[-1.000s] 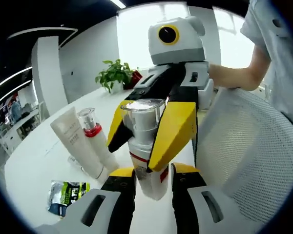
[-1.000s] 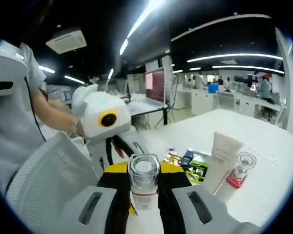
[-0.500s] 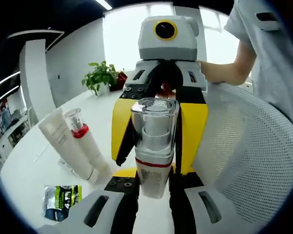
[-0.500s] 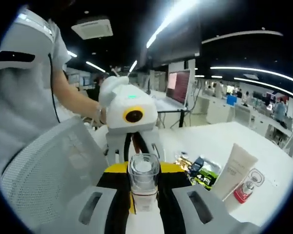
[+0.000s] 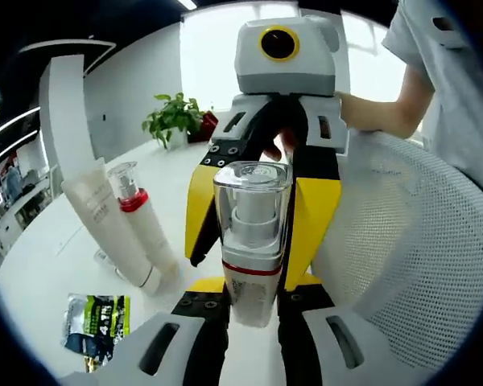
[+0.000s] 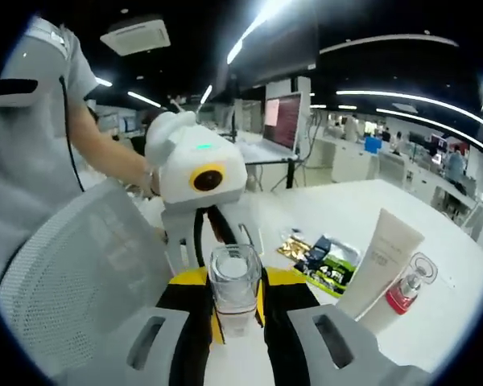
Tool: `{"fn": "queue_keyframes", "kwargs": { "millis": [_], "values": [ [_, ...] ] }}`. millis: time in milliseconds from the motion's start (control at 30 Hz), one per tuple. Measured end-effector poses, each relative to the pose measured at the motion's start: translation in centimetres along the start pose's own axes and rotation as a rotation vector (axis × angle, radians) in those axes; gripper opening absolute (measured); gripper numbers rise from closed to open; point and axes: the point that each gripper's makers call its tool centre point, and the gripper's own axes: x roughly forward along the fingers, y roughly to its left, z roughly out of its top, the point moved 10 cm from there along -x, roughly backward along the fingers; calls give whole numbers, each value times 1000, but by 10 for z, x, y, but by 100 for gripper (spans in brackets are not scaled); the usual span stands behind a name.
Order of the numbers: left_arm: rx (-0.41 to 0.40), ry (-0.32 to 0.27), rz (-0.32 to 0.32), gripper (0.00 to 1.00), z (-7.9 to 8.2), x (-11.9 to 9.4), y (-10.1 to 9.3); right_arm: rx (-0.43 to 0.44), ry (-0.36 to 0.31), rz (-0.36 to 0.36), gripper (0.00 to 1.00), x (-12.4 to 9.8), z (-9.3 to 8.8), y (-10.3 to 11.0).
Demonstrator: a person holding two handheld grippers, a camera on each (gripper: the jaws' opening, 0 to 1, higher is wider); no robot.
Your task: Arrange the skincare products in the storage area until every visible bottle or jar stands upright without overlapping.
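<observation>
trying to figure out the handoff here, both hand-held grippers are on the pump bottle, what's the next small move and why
Probably lower the clear-capped pump bottle onto the white table and set it upright beside the tube and red-collared bottle. Both the left hand-held gripper and right hand-held gripper clamp it, upright, and it looks lifted off the table. The open spot beside that leaning pair avoids overlap.

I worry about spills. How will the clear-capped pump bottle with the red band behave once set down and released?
The clear-capped pump bottle with the red band is tall and narrow, so it probably tips easily. Its glossy clear cap looks slippery and hard. Both the left gripper and right gripper flank it, suggesting it needs steadying.
</observation>
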Motion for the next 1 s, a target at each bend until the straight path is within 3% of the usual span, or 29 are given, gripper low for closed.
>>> {"fn": "queue_keyframes", "kwargs": {
  "millis": [100,267,533,1000],
  "values": [
    [8,3,-2,23,-1,2,0,-6,10,-9,27,-1,-1,-3],
    [-17,-6,6,23,-4,3,4,-2,-16,-17,21,-3,1,-6],
    [-16,-5,2,23,-9,6,6,-1,-22,-27,20,-1,1,-6],
    [2,-2,4,23,-27,21,10,-30,65,-19,19,5,-13,-10]
  ]
}}
